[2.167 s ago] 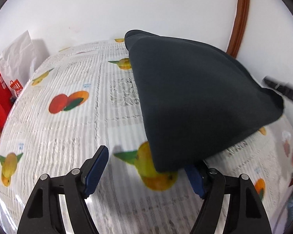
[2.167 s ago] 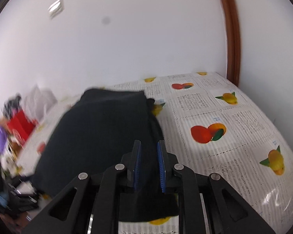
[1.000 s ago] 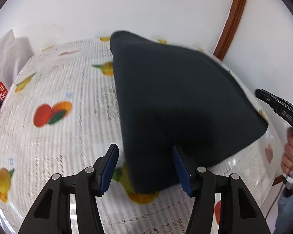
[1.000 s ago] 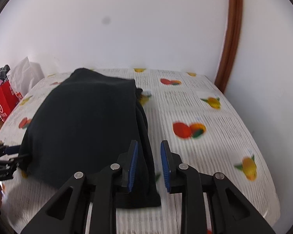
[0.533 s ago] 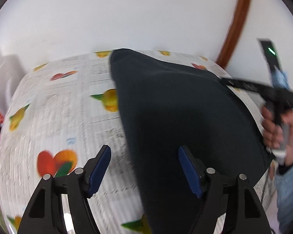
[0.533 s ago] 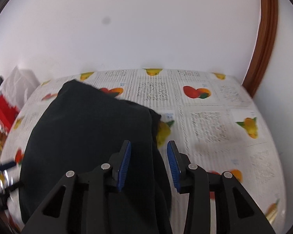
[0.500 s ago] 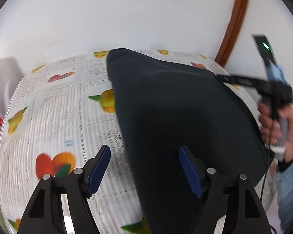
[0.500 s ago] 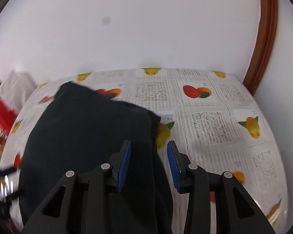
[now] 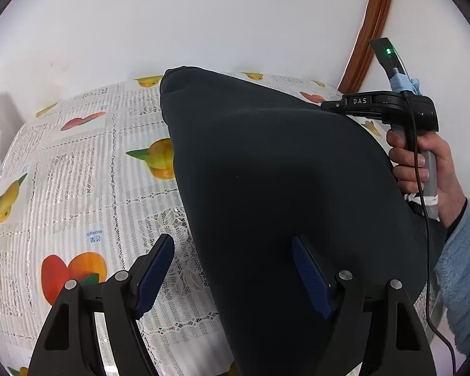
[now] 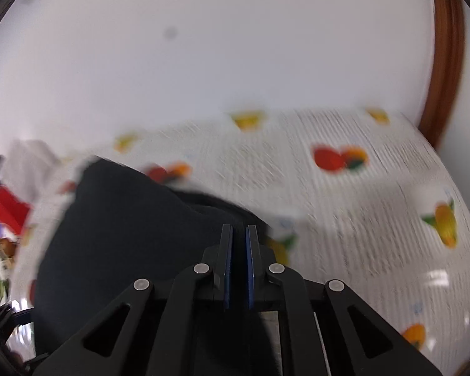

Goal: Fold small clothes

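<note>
A folded black garment (image 9: 282,181) lies on a table with a fruit-print cloth (image 9: 78,169). My left gripper (image 9: 235,269) is open, its blue pads straddling the garment's near left edge just above it. In the blurred right wrist view the garment (image 10: 134,232) fills the lower left. My right gripper (image 10: 239,250) has its blue pads nearly together over the garment's right fold with dark cloth between them. The right gripper's body (image 9: 382,106) shows in the left wrist view at the garment's far right edge, held by a hand.
A white wall stands behind the table and a brown wooden door frame (image 9: 369,28) rises at the right. Red and white bags (image 10: 9,206) sit at the table's left end. The person's blue sleeve (image 9: 460,275) is at the right edge.
My right gripper has closed from a moderate gap to nearly shut over the garment's right fold, and its view swings. My left gripper stays open over the near edge.
</note>
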A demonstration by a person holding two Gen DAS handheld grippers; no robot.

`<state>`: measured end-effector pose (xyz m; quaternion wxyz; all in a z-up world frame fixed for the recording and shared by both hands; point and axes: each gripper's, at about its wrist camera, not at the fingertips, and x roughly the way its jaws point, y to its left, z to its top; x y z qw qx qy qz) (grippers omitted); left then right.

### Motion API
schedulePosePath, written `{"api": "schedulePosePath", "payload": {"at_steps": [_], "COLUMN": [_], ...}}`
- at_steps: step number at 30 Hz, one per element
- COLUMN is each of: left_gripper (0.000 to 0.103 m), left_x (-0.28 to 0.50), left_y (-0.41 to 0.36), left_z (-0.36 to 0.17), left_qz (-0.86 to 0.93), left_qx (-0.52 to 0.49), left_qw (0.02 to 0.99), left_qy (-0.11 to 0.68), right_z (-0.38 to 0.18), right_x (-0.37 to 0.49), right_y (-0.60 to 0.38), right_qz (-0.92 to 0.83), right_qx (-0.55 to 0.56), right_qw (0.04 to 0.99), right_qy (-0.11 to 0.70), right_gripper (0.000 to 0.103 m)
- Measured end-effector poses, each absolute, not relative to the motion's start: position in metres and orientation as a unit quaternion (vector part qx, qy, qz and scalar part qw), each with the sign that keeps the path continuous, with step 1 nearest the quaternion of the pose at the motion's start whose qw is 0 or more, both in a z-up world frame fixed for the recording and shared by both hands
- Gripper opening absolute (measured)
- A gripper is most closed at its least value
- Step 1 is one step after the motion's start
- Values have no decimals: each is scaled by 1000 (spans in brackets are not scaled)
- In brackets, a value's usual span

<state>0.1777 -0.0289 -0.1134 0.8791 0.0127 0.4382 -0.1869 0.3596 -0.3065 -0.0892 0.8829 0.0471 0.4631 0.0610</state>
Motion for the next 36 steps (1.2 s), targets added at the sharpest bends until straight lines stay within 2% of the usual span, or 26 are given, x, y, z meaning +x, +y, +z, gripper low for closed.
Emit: {"api": "schedulePosePath", "payload": {"at_steps": [1, 3, 8, 15, 26, 27, 28, 29, 33, 36], "left_gripper": [77, 77, 76, 75, 75, 75, 75, 75, 78, 78], "left_x": [175, 170, 160, 140, 118, 118, 118, 118, 120, 120], "left_y": [-27, -24, -16, -8, -5, -5, -6, -8, -12, -12], "left_z": [-112, -110, -109, -108, -119, -120, -121, -122, -125, -125], "left_qz": [-185, -185, -183, -179, -175, -173, -173, -170, -160, -160], "left_qx": [10, 6, -4, -22, -34, -32, -31, -28, -17, -18], "left_qw": [880, 881, 882, 881, 874, 874, 874, 874, 875, 874], "left_qy": [438, 436, 433, 438, 451, 452, 453, 455, 457, 458], "right_z": [-82, -68, -54, -68, -87, -87, -86, -85, -78, -78], "right_x": [353, 335, 275, 194, 173, 174, 173, 171, 160, 157], "right_y": [-314, -326, -339, -345, -337, -337, -337, -336, -338, -356], "right_qz": [60, 45, 61, 89, 103, 105, 107, 107, 114, 121], "right_qx": [61, 65, 39, 27, 33, 35, 36, 32, 19, 79], "right_qw": [887, 894, 894, 899, 894, 894, 896, 897, 910, 910], "right_qy": [454, 441, 443, 429, 434, 433, 431, 428, 398, 388], "right_gripper": [24, 26, 27, 30, 30, 27, 17, 11, 6, 4]}}
